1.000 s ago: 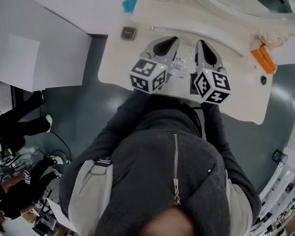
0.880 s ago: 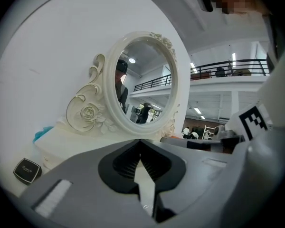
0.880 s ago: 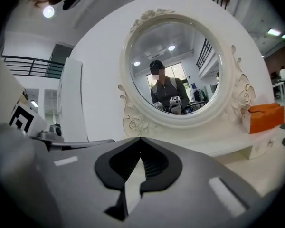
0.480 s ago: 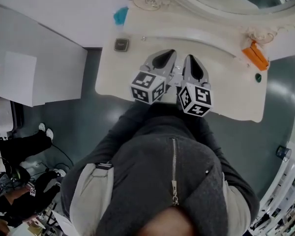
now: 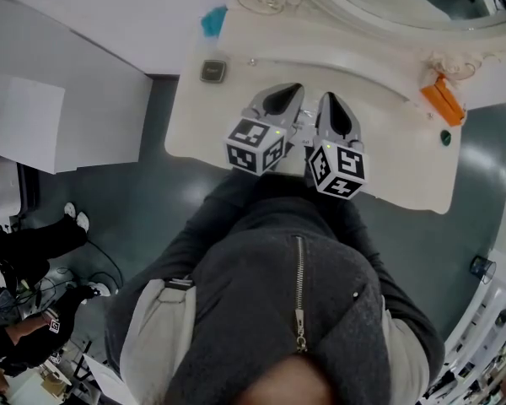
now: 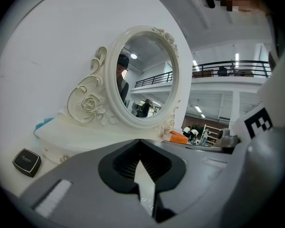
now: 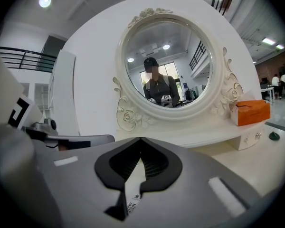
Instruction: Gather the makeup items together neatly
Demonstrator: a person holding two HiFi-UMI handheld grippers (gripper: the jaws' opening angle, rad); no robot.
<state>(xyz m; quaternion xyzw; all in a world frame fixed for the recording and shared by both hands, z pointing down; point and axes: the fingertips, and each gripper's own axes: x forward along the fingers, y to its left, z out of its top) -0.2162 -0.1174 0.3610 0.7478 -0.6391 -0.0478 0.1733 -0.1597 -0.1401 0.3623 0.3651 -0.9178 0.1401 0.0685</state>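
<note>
Since the earliest frame, the right hand-held gripper point(image 5: 327, 98) has come in from the right of the frame. It now sits just beside the left hand-held gripper point(image 5: 293, 88). Over the last half second we see almost no further shift. Both hover over the middle of the cream tabletop point(image 5: 396, 171), noses toward the white carved oval mirror point(image 7: 164, 61).

We read both as clenched: in each gripper view the jaw tips meet, and we can identify nothing clamped between them.

We judge that gathering is not under way. The pair is parked at centre, empty, and the items lie well apart.

- The dark square compact case point(image 5: 212, 71) lies flat, lid up, at the upper left of the tabletop, well left of the left hand-held gripper. Being square, it has no long axis, and its edges run roughly parallel to the frame edges.
- The orange rectangular box point(image 5: 443, 101) sits at the upper right. Its long axis runs from upper left to lower right.
- The small dark green round object point(image 5: 445, 138) lies near it, just below.
- The teal object point(image 5: 213, 21) rests at the upper left edge. We cannot tell what it is.
</note>
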